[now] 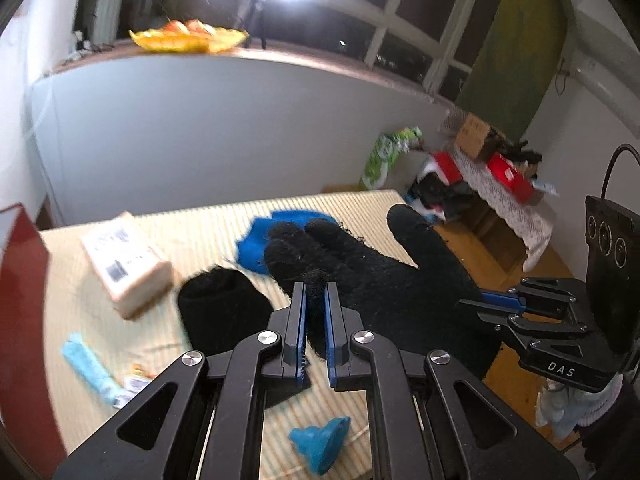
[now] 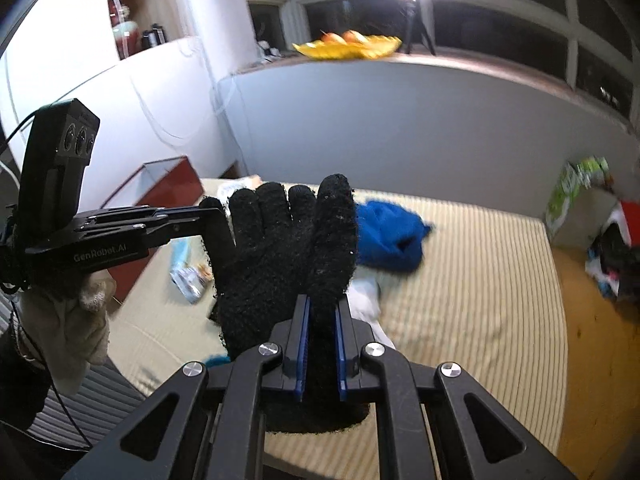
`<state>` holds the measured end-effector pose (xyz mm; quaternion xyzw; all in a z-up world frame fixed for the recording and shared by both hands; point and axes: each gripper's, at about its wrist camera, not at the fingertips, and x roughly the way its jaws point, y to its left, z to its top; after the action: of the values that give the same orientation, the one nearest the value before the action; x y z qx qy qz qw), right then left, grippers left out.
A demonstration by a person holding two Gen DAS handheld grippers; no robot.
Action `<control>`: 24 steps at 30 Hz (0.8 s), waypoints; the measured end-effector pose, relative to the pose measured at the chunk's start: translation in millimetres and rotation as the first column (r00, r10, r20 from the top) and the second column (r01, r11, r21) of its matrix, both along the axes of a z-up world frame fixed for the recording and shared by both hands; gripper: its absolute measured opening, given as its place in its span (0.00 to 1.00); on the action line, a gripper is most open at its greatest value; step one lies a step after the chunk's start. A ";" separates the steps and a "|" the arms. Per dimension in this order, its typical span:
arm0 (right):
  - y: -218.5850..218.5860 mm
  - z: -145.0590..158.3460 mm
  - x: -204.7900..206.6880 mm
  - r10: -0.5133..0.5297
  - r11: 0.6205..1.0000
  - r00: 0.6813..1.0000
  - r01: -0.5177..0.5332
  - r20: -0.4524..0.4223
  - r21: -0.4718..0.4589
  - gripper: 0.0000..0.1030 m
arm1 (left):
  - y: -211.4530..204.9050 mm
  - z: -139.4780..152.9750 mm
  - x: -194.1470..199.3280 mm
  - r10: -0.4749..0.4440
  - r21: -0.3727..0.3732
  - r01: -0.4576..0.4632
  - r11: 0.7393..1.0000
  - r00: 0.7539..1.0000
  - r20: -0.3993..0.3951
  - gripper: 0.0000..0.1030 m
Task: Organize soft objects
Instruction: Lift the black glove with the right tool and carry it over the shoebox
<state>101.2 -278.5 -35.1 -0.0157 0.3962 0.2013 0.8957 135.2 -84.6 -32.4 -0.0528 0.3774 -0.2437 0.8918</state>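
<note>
A black knit glove (image 1: 380,276) hangs in the air above the striped table, stretched between both grippers. My left gripper (image 1: 316,288) is shut on its little-finger edge. My right gripper (image 2: 322,304) is shut on the glove (image 2: 280,256) at the thumb side; it also shows in the left wrist view (image 1: 492,302). The left gripper shows in the right wrist view (image 2: 208,220). A second black glove (image 1: 220,308) lies on the table below. A blue knit cloth (image 1: 264,240) lies behind, also in the right wrist view (image 2: 388,236).
A wrapped beige block (image 1: 128,260), a light blue packet (image 1: 88,360) and a blue plastic funnel (image 1: 320,444) lie on the striped table (image 2: 480,280). A red box (image 2: 168,184) stands at the table's left. Clutter and boxes (image 1: 480,168) sit on the floor at right.
</note>
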 end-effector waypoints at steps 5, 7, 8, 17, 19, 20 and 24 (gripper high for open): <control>53.9 25.1 9.6 0.103 0.995 0.993 -0.101 0.052 -0.023 0.10 | 50.3 22.9 -12.1 0.093 -0.015 -0.093 0.996 0.994 0.056 0.06; 79.0 31.4 13.4 0.148 0.989 0.987 -0.146 0.066 -0.031 0.10 | 78.9 30.5 -18.3 0.148 -0.021 -0.147 0.989 0.986 0.073 0.06; 96.1 35.9 15.2 0.178 0.984 0.981 -0.176 0.076 -0.037 0.10 | 90.5 33.3 -21.1 0.170 -0.021 -0.168 0.985 0.982 0.081 0.06; 234.6 58.0 17.4 0.392 0.920 0.911 -0.389 0.130 -0.049 0.10 | 203.9 52.1 -55.3 0.393 -0.004 -0.397 0.918 0.908 0.144 0.06; 264.9 58.1 14.6 0.432 0.902 0.892 -0.429 0.134 -0.057 0.10 | 224.7 52.7 -62.3 0.436 0.012 -0.443 0.896 0.886 0.157 0.06; 281.2 57.2 14.6 0.452 0.892 0.881 -0.448 0.136 -0.061 0.10 | 234.8 52.7 -65.0 0.457 0.024 -0.466 0.884 0.874 0.164 0.06; 324.7 49.0 17.4 0.498 0.867 0.859 -0.496 0.117 -0.049 0.10 | 260.2 47.8 -71.1 0.516 0.061 -0.532 0.845 0.839 0.171 0.06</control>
<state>118.6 46.2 13.9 -0.1377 0.3233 0.4204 0.8365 64.1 175.6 15.4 -0.0882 0.2938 0.0267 0.9514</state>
